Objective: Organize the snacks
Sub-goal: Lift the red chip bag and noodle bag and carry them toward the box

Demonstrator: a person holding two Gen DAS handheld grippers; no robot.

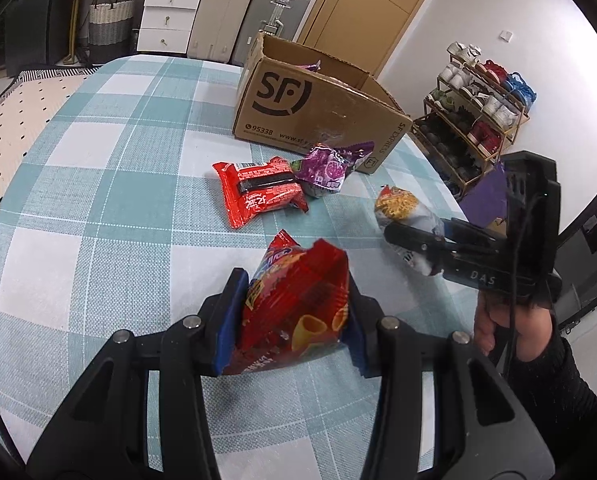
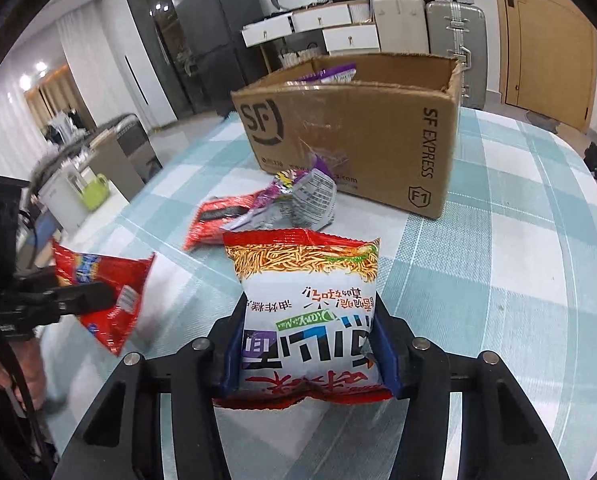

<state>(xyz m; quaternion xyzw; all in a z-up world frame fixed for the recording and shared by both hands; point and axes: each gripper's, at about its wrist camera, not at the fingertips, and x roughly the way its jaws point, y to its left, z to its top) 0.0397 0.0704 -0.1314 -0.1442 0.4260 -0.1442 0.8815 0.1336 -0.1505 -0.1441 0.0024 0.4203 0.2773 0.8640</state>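
Four snack packets are out on the checked tabletop (image 1: 98,184). The left claw (image 1: 294,300) is clenched on a red snack bag (image 1: 298,304), held up off the cloth. The right claw (image 2: 310,344) grips a white noodle packet (image 2: 306,308). Two more lie loose side by side near one cardboard box (image 1: 318,112): a red packet (image 1: 258,192) and a purple packet (image 1: 326,168). Another purple wrapper (image 2: 330,74) shows inside the box.

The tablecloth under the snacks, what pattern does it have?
The tablecloth has a teal-and-white check, seen best in the left wrist view.
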